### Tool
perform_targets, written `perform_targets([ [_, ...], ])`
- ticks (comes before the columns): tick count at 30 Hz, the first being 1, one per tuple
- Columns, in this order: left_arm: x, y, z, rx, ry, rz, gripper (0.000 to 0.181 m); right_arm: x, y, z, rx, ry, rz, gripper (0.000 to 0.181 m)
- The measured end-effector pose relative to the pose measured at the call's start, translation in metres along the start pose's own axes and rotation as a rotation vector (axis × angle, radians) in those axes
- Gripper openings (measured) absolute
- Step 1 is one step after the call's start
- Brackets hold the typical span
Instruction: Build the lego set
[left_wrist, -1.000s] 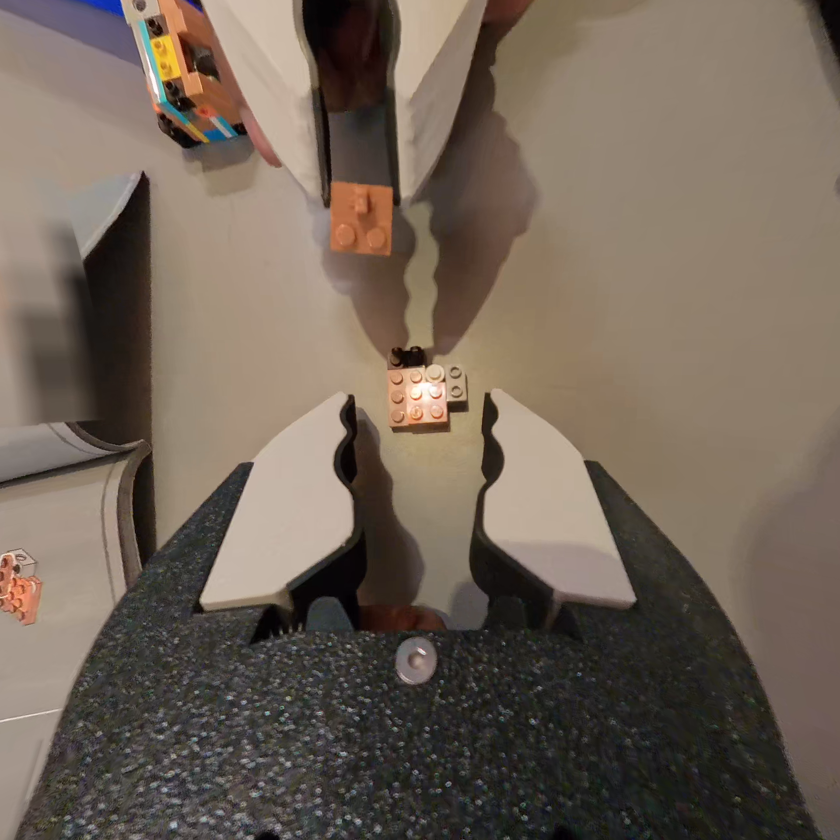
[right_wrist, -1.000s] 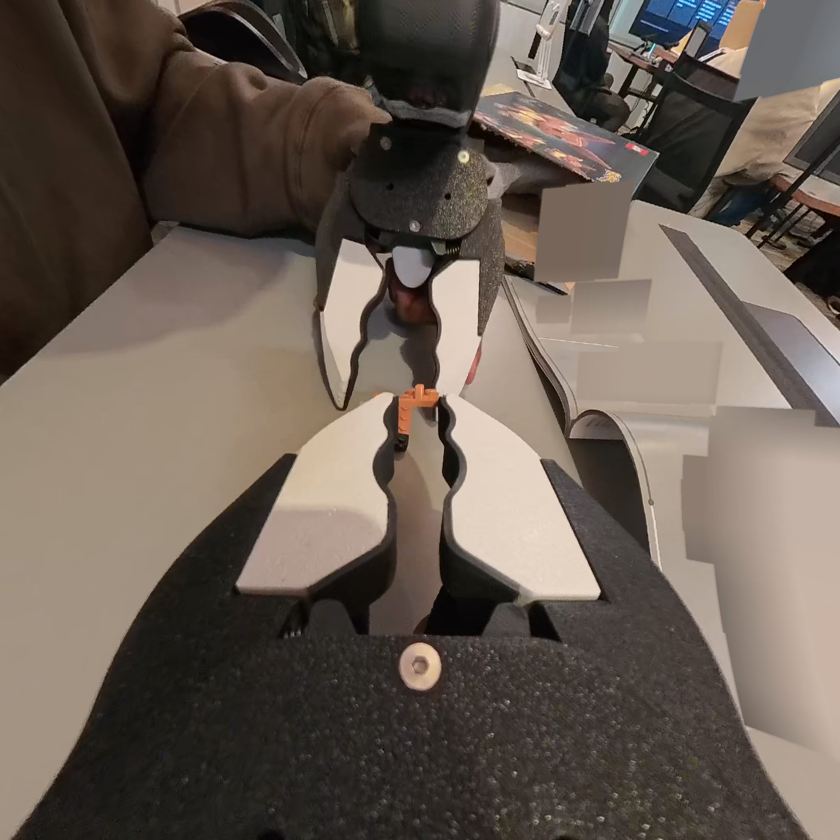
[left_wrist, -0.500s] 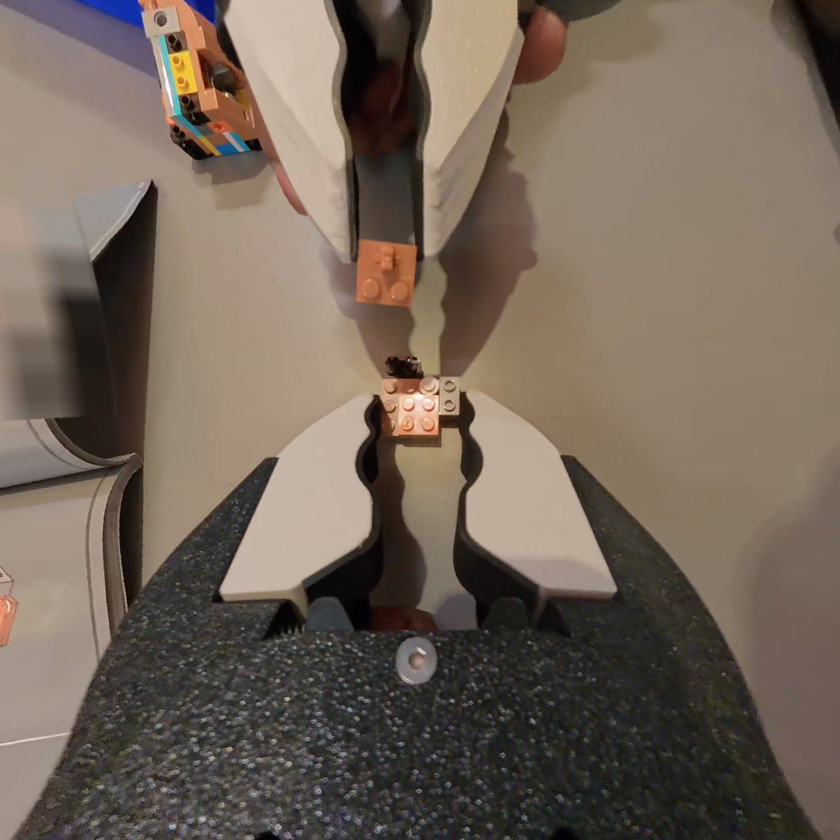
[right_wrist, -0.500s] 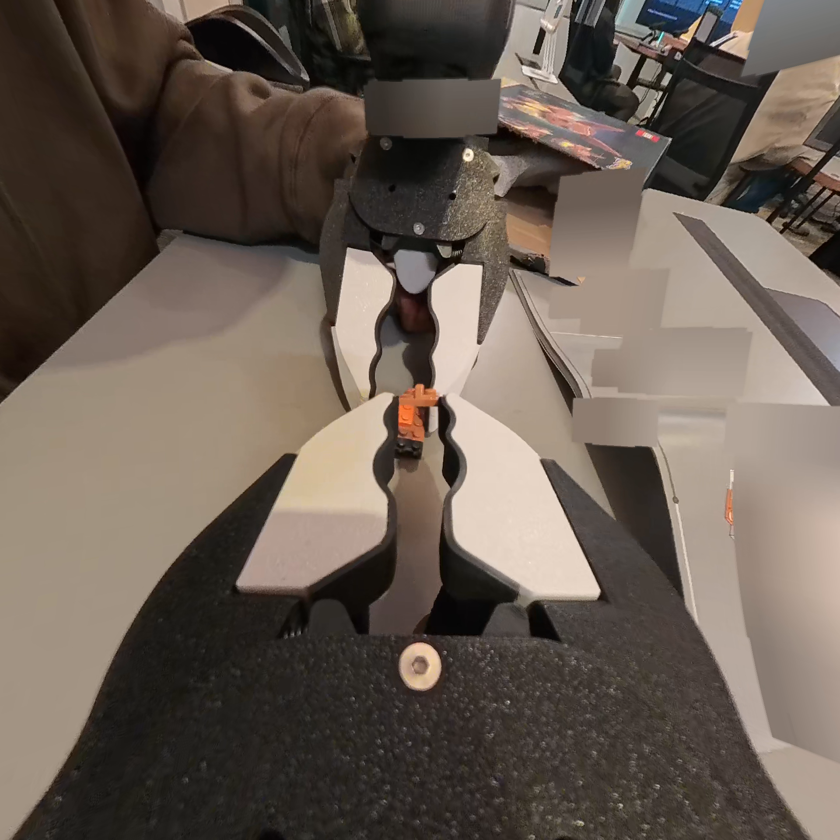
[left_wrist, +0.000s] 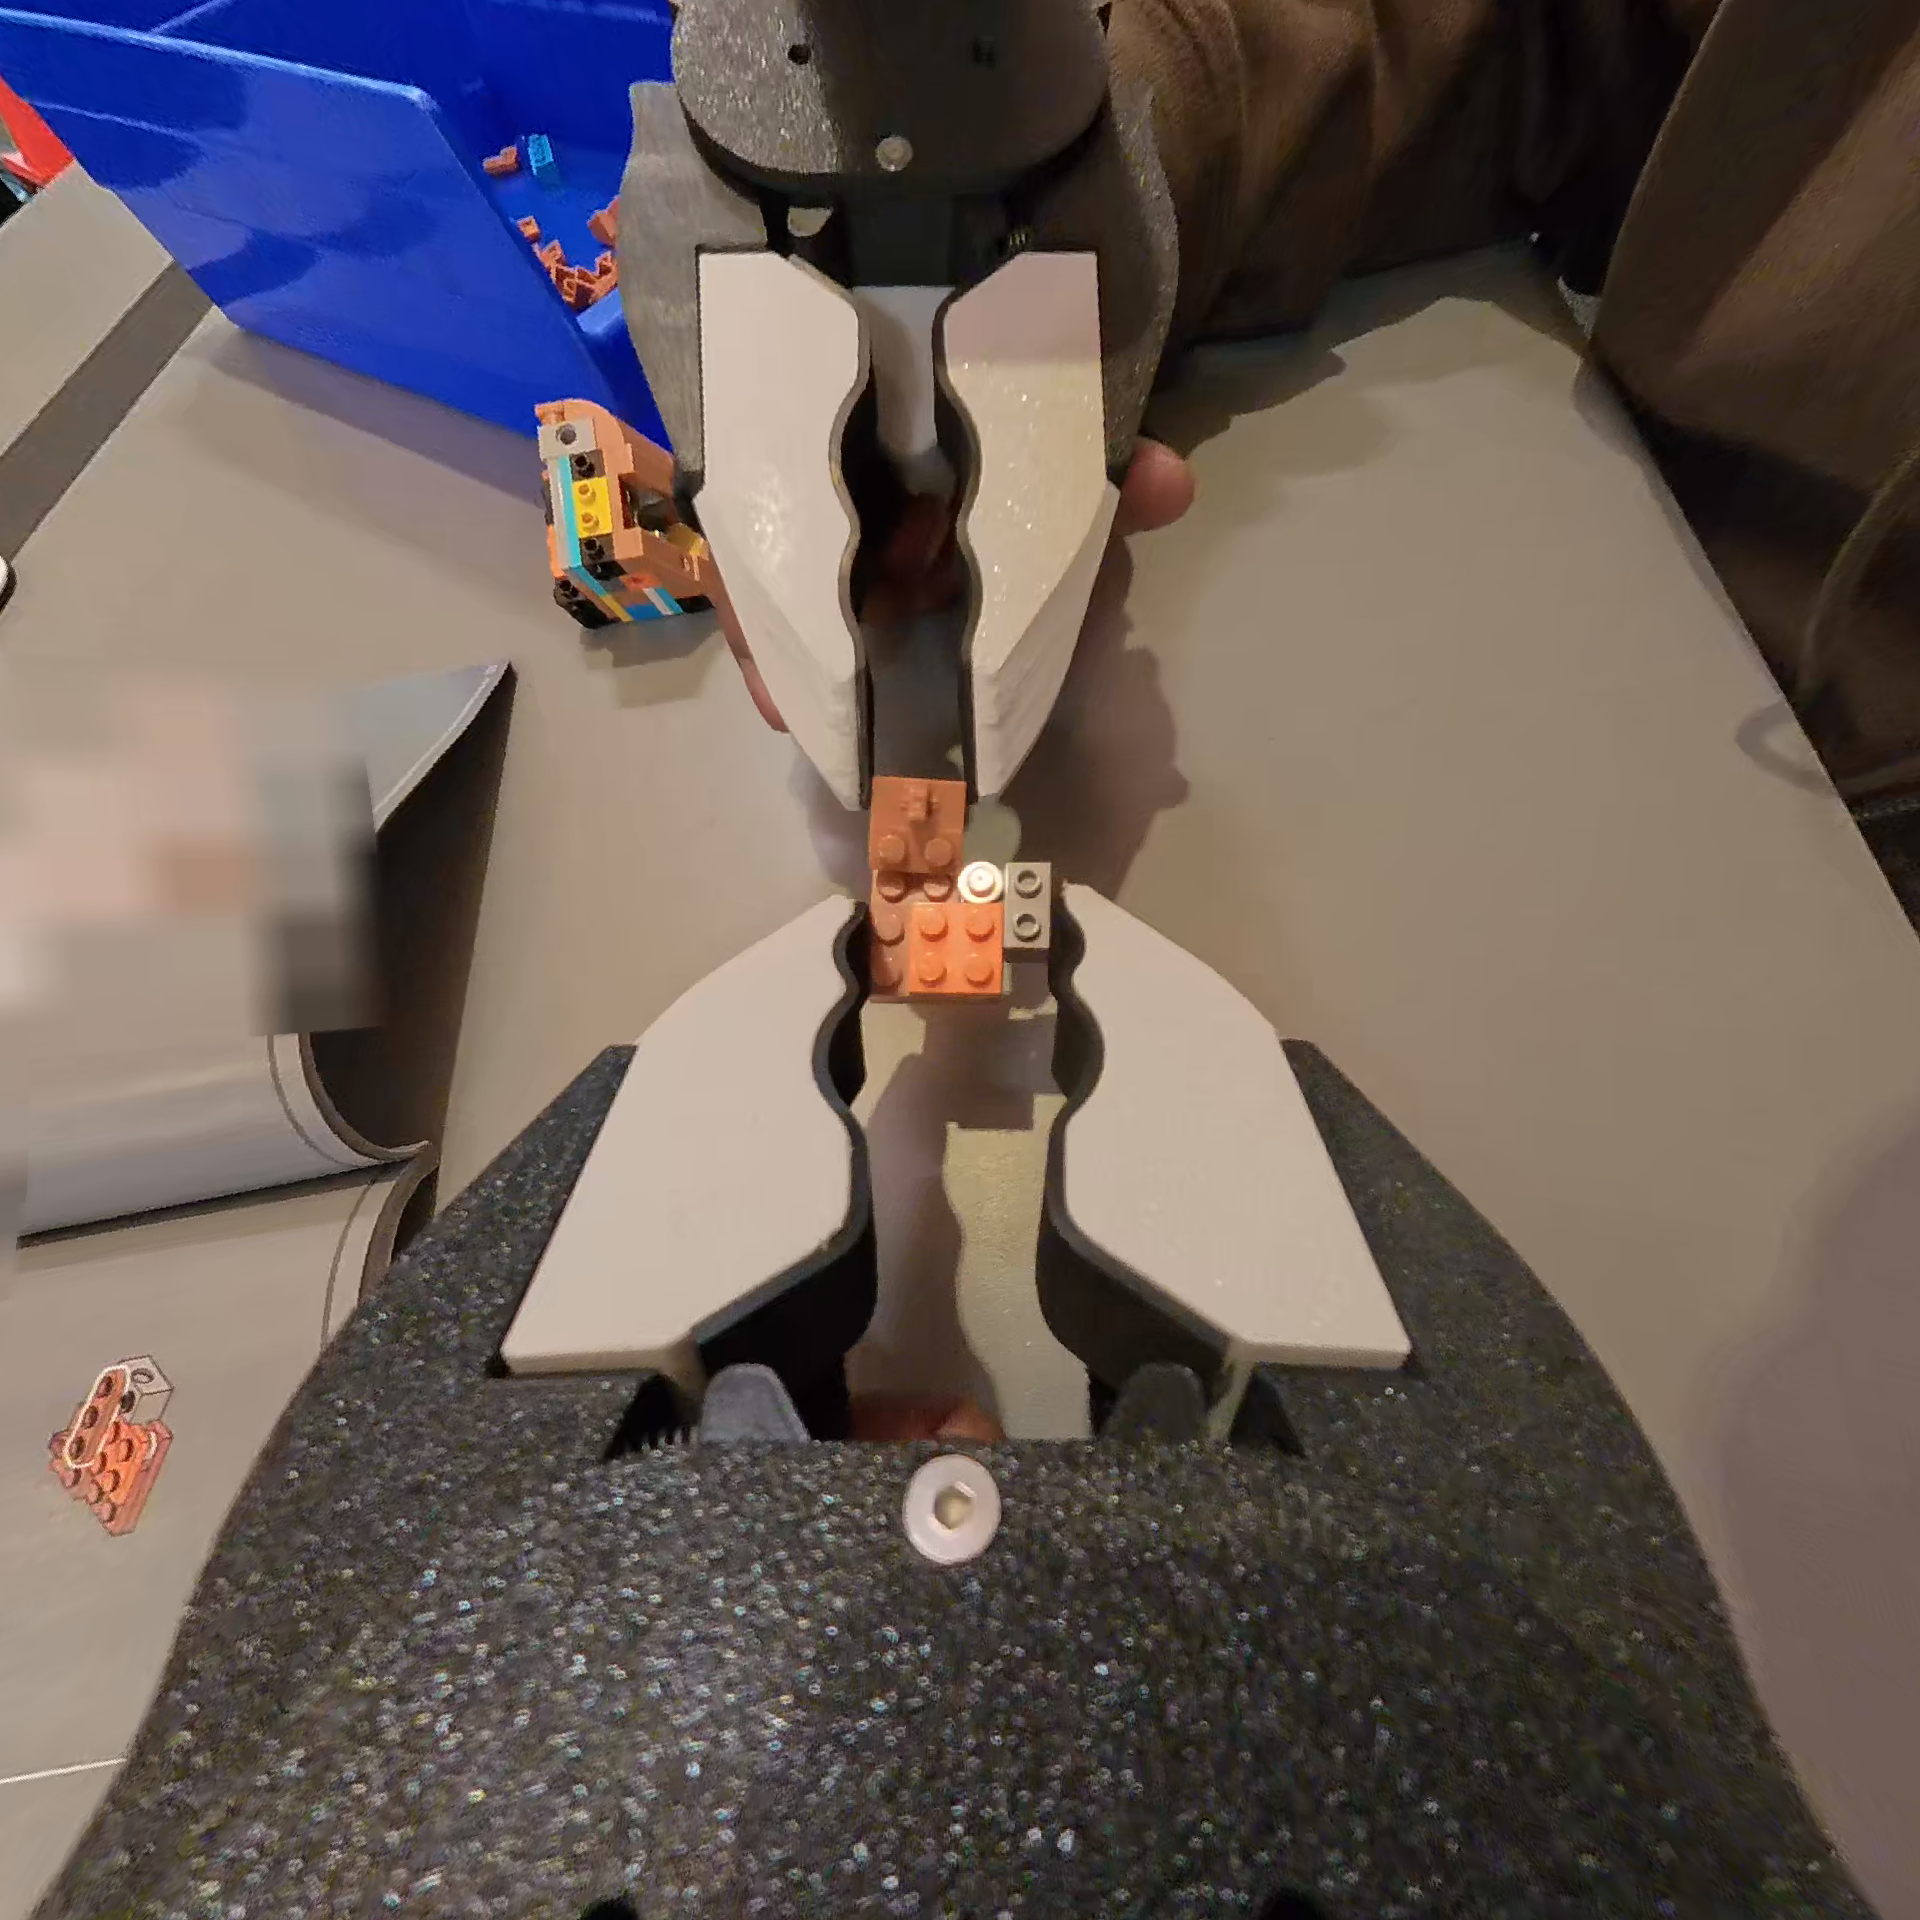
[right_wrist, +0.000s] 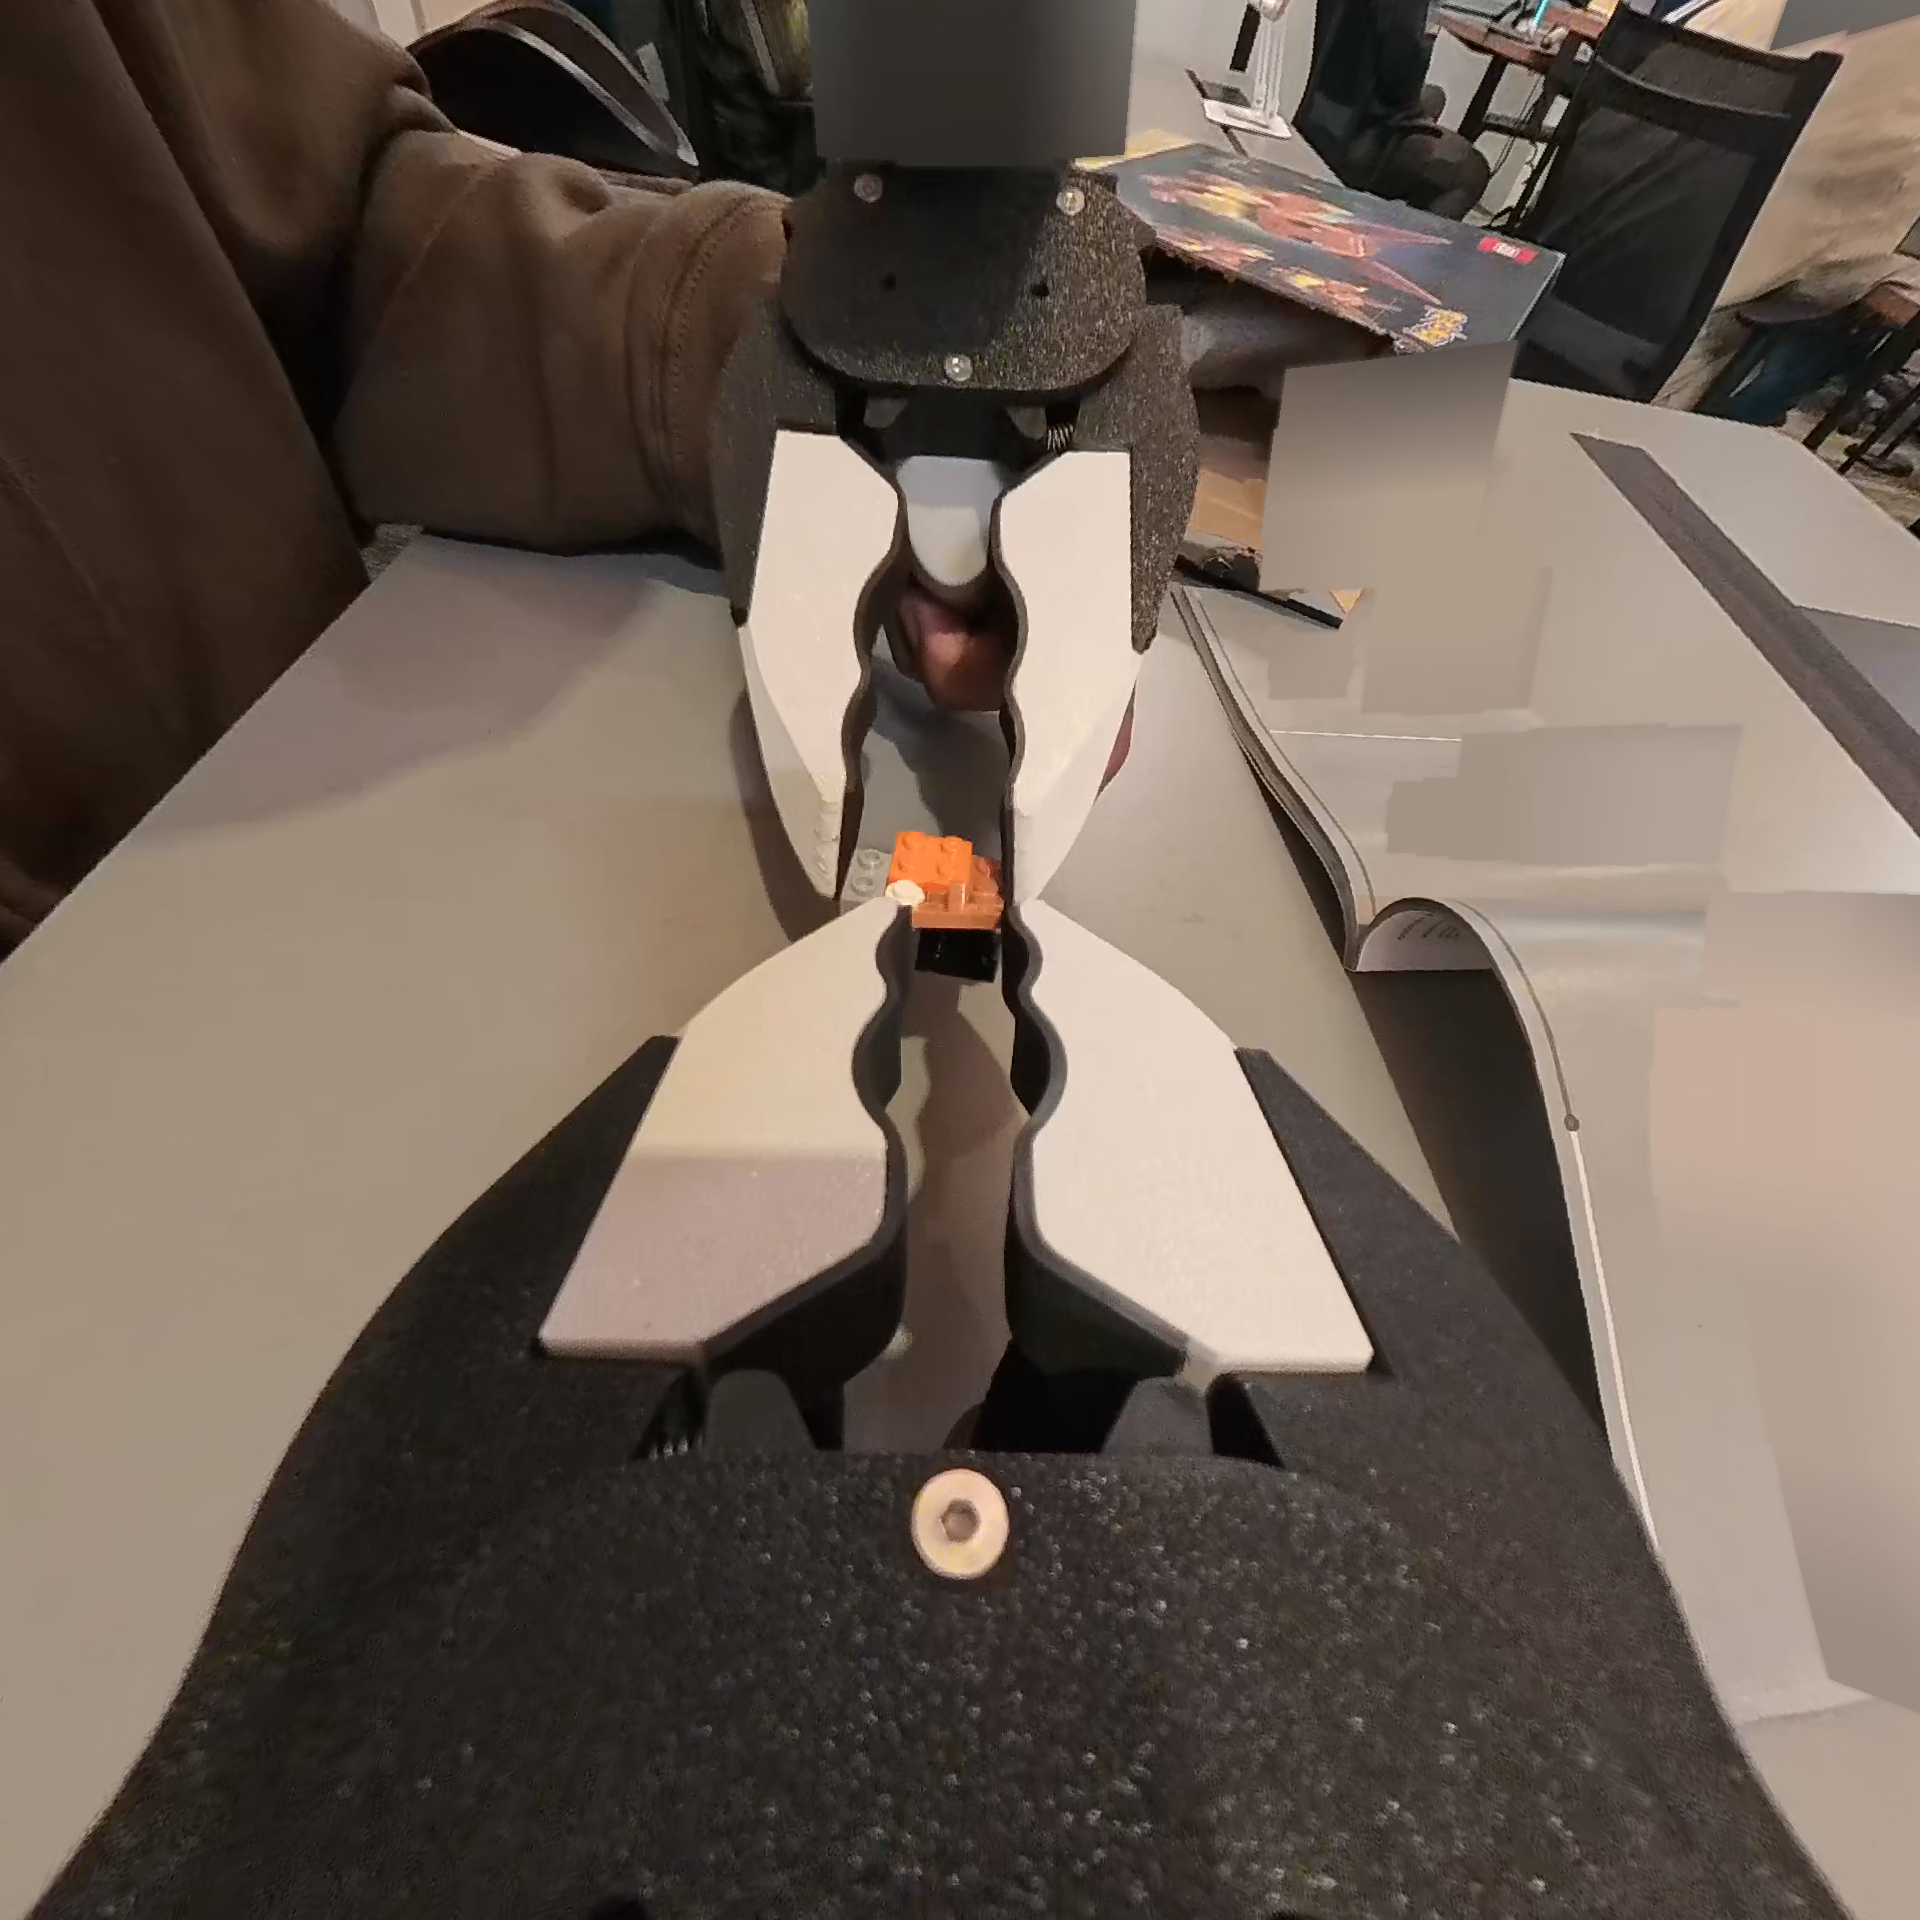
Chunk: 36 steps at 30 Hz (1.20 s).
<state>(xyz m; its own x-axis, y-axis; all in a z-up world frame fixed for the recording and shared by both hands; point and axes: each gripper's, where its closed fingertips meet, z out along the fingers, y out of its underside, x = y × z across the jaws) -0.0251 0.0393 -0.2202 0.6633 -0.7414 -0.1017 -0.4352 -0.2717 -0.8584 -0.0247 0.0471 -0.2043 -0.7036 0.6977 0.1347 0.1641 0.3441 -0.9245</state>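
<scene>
In the left wrist view my left gripper (left_wrist: 961, 925) is shut on a small assembly (left_wrist: 940, 940) of brown, orange and grey bricks, with one pad on each side of it. My right gripper (left_wrist: 920, 790) faces it from the far side and is shut on a small brown plate (left_wrist: 920, 826). The plate's near edge meets the far edge of the assembly. In the right wrist view my right gripper (right_wrist: 954, 914) holds the same brown plate (right_wrist: 956, 906) above a black piece (right_wrist: 954, 954). The assembly (right_wrist: 930, 857) sits just beyond, between the left gripper's fingertips (right_wrist: 1044, 831).
A blue bin (left_wrist: 312, 208) with loose bricks stands at the far left, and a partly built model (left_wrist: 613, 520) lies in front of it. An open instruction booklet (left_wrist: 187, 1122) lies at the left. A set box (right_wrist: 1330, 239) lies far off. A person's brown sleeve (right_wrist: 468, 343) is behind. Left and right tips are no more than a few centimetres apart.
My left gripper closed from wide open onto the small assembly. My right gripper carried the brown plate towards it until the plate reached the assembly's far edge.
</scene>
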Motion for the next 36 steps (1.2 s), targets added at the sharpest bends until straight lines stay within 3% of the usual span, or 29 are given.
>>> perform_targets([
  [36, -0.002, -0.015, -0.008, 0.135, 0.029, -0.048, 0.033, 0.003, -0.004, -0.001, 0.018, 0.015, -0.013, 0.016],
])
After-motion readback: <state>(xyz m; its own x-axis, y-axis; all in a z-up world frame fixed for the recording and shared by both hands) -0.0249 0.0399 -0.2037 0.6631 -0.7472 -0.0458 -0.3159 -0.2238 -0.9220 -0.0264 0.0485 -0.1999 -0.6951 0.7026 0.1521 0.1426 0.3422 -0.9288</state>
